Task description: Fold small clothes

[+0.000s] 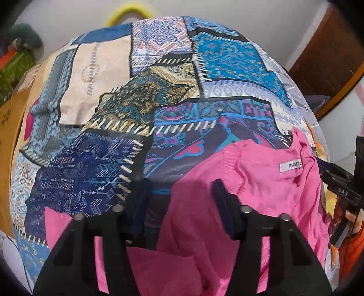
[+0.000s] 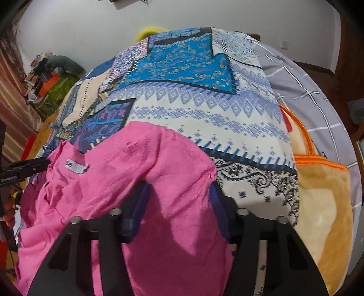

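Note:
A pink knit garment [image 1: 254, 182] with a white neck label [image 1: 290, 165] lies crumpled on a patchwork-print bedspread [image 1: 141, 95]. My left gripper [image 1: 182, 191] is open just above its left part, with pink cloth between and under the fingers. The right gripper shows at the right edge of the left wrist view [image 1: 336, 179], at the garment's collar side. In the right wrist view the garment [image 2: 127, 173] humps up between the open fingers of my right gripper [image 2: 179, 191], and the label [image 2: 76, 167] sits to the left. The left gripper's finger [image 2: 27, 168] shows at the left edge.
The bedspread [image 2: 204, 109] covers most of the bed. A beige blanket with orange trim [image 2: 318, 193] lies at the right, and a grey checked sheet [image 2: 300, 77] behind it. Clutter and a plush toy [image 2: 63, 65] sit at the far left. A yellow ring [image 1: 127, 13] stands beyond the bed.

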